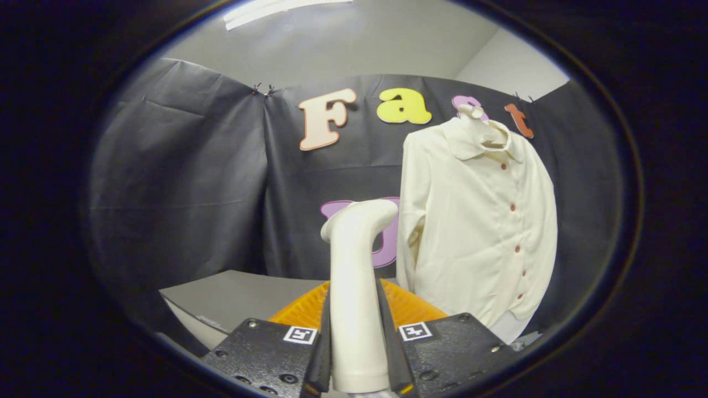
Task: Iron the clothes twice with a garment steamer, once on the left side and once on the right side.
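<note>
With the tongs [358, 354] clenched on the upright handle of the garment steamer [355, 287], the pick-up looks done but neither pass appears begun, since the cream shirt [475, 221] hangs on its hanger well beyond the tongs and off to their right, untouched by the steamer's head.

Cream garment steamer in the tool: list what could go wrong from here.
1. The tool grips the cream plastic garment steamer low on its handle; pressing the head against cloth might twist it loose.
2. The cream button-front shirt hangs freely on a hanger, so it may swing away.
3. The orange ribbed mat lies just ahead and could be clipped.
</note>
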`<state>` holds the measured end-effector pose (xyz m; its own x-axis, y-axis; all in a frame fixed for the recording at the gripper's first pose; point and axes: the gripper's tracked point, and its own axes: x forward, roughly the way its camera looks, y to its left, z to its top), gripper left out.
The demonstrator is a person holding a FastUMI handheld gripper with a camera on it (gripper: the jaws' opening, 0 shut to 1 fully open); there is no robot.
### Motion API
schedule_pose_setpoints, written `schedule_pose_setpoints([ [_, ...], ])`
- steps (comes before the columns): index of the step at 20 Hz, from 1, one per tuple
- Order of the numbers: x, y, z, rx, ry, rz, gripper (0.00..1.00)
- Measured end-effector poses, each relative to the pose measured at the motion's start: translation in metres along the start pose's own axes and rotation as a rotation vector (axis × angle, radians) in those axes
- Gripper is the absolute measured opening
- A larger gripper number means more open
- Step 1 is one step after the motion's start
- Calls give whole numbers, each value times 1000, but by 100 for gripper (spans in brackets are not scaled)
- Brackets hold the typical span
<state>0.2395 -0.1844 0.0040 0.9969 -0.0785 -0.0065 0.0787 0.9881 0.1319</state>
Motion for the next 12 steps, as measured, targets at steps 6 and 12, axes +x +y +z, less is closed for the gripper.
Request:
schedule_pose_setpoints([
  [6,6,-61,29,45,-96,-48,39],
  [12,26,-118,40,137,-172,-81,39],
])
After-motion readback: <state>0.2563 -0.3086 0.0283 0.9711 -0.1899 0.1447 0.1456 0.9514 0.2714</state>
